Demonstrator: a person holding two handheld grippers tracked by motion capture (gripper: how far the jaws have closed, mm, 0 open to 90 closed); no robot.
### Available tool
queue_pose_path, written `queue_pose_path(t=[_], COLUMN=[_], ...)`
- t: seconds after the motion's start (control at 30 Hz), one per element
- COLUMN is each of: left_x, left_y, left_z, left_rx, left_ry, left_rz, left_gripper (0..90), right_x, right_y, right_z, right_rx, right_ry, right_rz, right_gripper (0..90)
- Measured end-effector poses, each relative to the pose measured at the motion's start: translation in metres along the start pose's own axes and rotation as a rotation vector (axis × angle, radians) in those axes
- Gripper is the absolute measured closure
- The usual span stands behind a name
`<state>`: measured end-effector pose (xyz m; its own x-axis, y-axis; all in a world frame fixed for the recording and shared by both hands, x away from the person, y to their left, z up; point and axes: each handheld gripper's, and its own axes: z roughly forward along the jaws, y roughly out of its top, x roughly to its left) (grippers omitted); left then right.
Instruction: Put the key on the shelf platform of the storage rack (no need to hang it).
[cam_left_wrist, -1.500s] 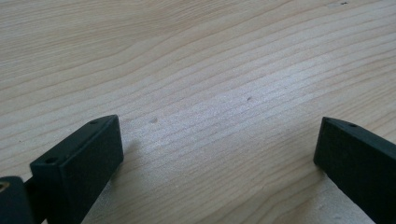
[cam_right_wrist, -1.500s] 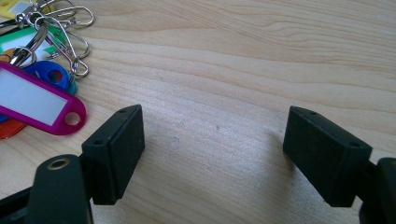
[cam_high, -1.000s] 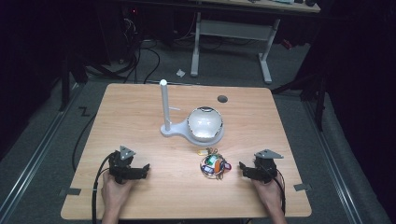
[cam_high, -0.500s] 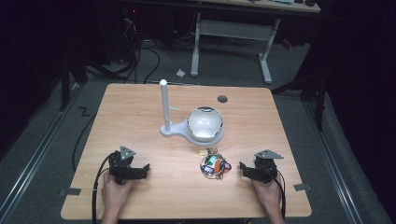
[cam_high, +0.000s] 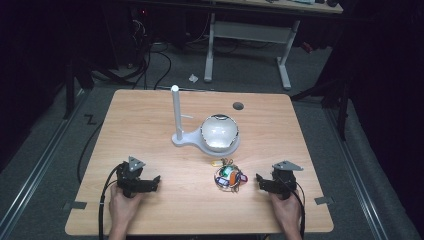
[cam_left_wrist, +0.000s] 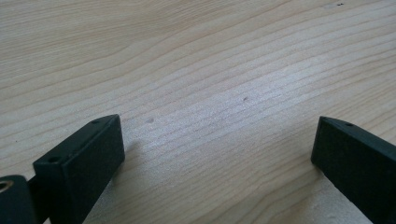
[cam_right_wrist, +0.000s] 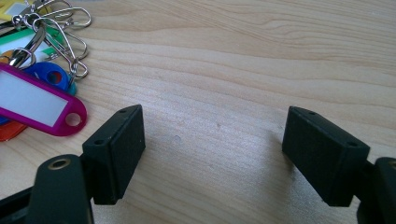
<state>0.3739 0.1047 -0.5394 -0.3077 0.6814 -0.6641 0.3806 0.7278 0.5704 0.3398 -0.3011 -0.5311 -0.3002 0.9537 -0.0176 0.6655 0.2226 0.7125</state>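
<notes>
Desk (cam_high: 150, 130) first: I am looking down on a light wooden top, and both of my hands are resting at its near edge. Toward the middle, a white stand (cam_high: 176, 117) with an upright post is sitting on it, and a white bowl (cam_high: 219, 132) is lying tipped on the stand's base, its opening facing me. My left tool (cam_high: 154, 181) is lying at the near left, well apart from everything else; in the left gripper view I am seeing its jaws spread wide over bare wood, gripping nothing. My right tool (cam_high: 260, 180) is sitting at the near right, its jaws likewise gaping wide and empty, pointing toward the bunch of keys (cam_high: 229, 175). That bunch is lying on the desk just in front of the bowl, near the right tool but not touching it. In the right gripper view its purple tag (cam_right_wrist: 35, 103) is lying just beyond the left jaw.
</notes>
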Motion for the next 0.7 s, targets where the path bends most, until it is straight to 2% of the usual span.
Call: queue_pose_path(t=[0.27,0.4,0.7], left_x=[0.000,0.000,0.000], left_y=[0.000,0.000,0.000], left_z=[0.000,0.000,0.000], left_rx=[0.000,0.000,0.001], left_ry=[-0.001,0.000,0.000], left_rz=[0.000,-0.001,-0.001], left_gripper=[2.9,3.0,3.0], right_x=[0.003,0.005,0.009], right_y=[0.001,0.002,0.004], right_z=[-0.001,-0.003,-0.010], right_rx=[0.014,0.018,0.003], right_ry=[-0.017,-0.001,0.033], right_rz=[0.019,0.001,-0.011], right_gripper=[23.3,31.0,34.7])
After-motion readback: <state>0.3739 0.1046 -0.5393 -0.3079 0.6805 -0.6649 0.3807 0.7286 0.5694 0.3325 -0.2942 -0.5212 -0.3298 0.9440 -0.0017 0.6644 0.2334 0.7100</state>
